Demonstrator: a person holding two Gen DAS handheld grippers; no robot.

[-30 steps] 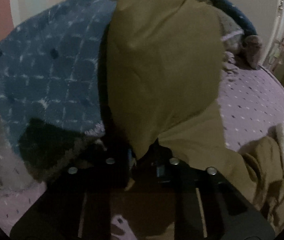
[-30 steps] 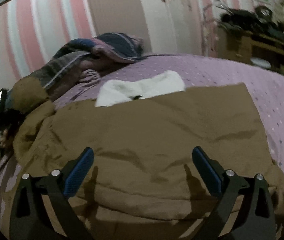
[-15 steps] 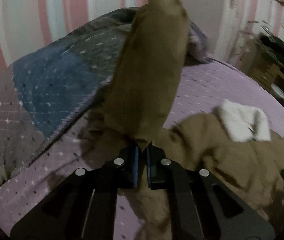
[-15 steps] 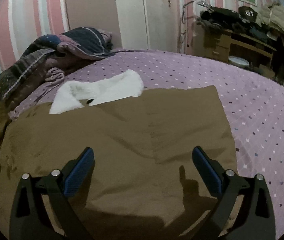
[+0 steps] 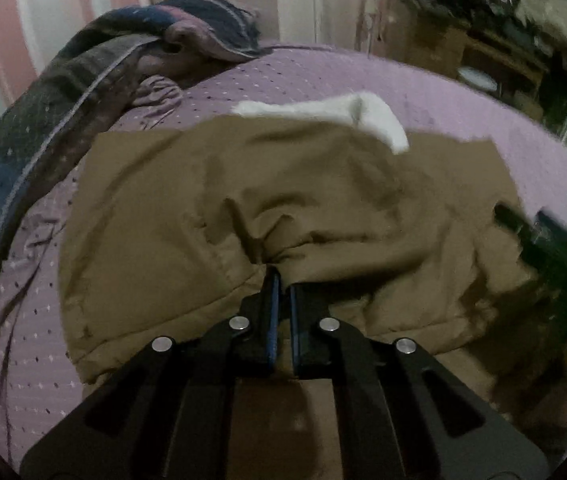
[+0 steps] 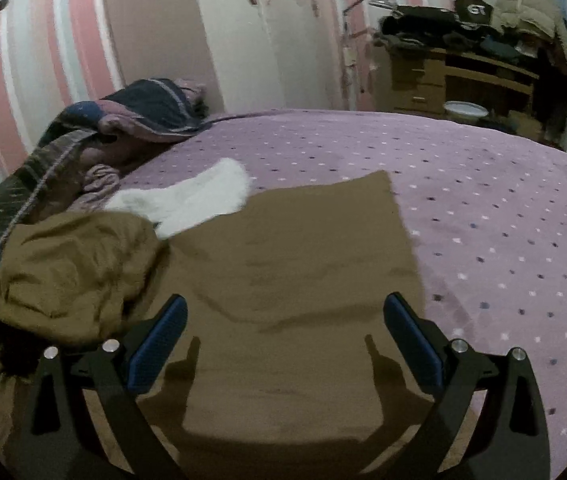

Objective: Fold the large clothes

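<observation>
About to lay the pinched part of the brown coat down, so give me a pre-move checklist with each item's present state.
1. Left gripper has its jaws shut on a bunched fold of the brown coat: ok.
2. Right gripper has its jaws wide open over the coat, nothing between them: ok.
3. Flat right half of the coat lies smooth on the purple dotted bedsheet: ok.
4. Left part of the coat lies flat: not ok, it is bunched in a heap.
5. White fleece collar is tucked in: not ok, it sticks out at the far edge.
6. Which part of the coat is pinched: cannot tell.
</observation>
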